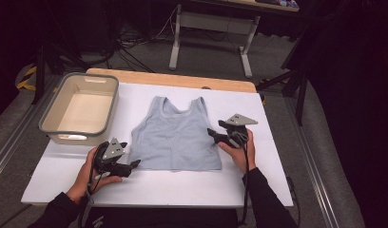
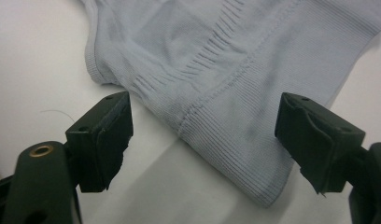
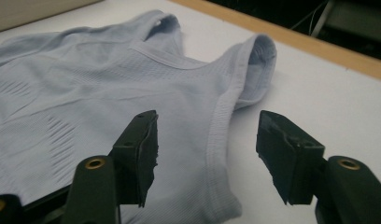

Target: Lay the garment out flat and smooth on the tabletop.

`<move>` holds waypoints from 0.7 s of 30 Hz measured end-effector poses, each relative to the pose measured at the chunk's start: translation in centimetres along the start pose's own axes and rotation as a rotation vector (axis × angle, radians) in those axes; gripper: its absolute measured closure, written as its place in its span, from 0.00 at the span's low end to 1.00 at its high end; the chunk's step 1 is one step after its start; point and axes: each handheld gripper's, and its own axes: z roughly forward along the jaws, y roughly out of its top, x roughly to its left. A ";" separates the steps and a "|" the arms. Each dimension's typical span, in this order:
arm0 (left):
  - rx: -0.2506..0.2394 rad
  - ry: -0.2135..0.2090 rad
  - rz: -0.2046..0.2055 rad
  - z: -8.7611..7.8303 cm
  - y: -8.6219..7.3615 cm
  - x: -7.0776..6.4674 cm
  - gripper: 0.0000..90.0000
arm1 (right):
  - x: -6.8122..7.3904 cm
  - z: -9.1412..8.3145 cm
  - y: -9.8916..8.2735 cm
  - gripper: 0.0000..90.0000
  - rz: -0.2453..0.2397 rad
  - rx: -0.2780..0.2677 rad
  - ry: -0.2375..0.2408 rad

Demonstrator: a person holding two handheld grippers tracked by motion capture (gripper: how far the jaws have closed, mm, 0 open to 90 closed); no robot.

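A light blue sleeveless top (image 1: 175,135) lies flat on the white table cover (image 1: 182,187), straps pointing away from me. My left gripper (image 1: 135,164) is at the top's near left hem corner. In the left gripper view its jaws (image 2: 202,105) stand wide apart, with the ribbed hem (image 2: 235,154) lying between them and untouched by the pads. My right gripper (image 1: 211,133) is at the top's right side, below the armhole. In the right gripper view the side seam (image 3: 216,140) runs between the parted jaws (image 3: 208,119), which do not press on the fabric.
An empty beige bin with a grey rim (image 1: 94,78) stands at the table's far left. A wooden table edge (image 1: 173,78) shows beyond the white cover. Behind it, on the floor, are a desk frame (image 1: 175,47) and cables.
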 end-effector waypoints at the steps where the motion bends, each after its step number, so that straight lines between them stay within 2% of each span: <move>1: 0.013 -0.005 -0.001 0.1 0.1 0.0 0.23 | -0.4 0.6 0.3 0.46 -0.001 0.028 0.003; 3: 0.036 -0.021 0.003 0.4 0.2 0.1 0.23 | -1.0 1.9 0.8 0.49 -0.013 0.098 0.005; 4: 0.051 -0.031 0.006 0.5 0.2 0.0 0.24 | -1.3 2.5 0.8 0.51 -0.013 0.109 -0.005; 5: 0.069 -0.039 0.015 0.7 0.3 0.1 0.27 | -1.7 3.1 0.7 0.54 0.002 0.119 0.004; 6: 0.082 -0.066 -0.001 0.8 0.4 0.3 0.30 | -2.4 4.1 0.3 0.53 0.043 0.154 0.022; 7: 0.082 -0.066 -0.001 0.8 0.4 0.3 0.31 | -2.4 4.1 0.3 0.53 0.043 0.154 0.022; 8: 0.087 -0.088 -0.017 0.9 0.4 0.5 0.33 | -2.9 4.7 -0.2 0.53 0.088 0.180 0.053; 10: 0.089 -0.121 -0.019 0.9 0.4 0.7 0.35 | -3.0 4.9 -0.4 0.52 0.091 0.192 0.050; 12: 0.088 -0.144 -0.008 1.0 0.5 0.7 0.46 | -3.1 5.2 -0.6 0.53 0.101 0.212 0.050; 13: 0.092 -0.159 -0.005 1.0 0.6 0.8 0.56 | -3.2 5.4 -0.7 0.55 0.103 0.228 0.057; 14: 0.095 -0.173 -0.004 1.0 0.7 0.8 0.56 | -3.2 5.5 -0.8 0.55 0.108 0.235 0.060; 17: 0.101 -0.190 0.030 1.1 1.0 0.6 0.76 | -2.9 5.5 -0.6 0.68 0.096 0.246 0.072; 18: 0.106 -0.176 0.035 1.1 1.1 0.5 0.82 | -2.8 5.5 -0.6 0.73 0.090 0.247 0.070; 19: 0.110 -0.164 0.048 1.1 1.2 0.4 0.88 | -2.6 5.5 -0.6 0.85 0.086 0.247 0.104; 21: 0.118 -0.151 0.064 1.1 1.4 0.2 0.89 | -2.4 5.5 -0.7 0.87 0.080 0.246 0.097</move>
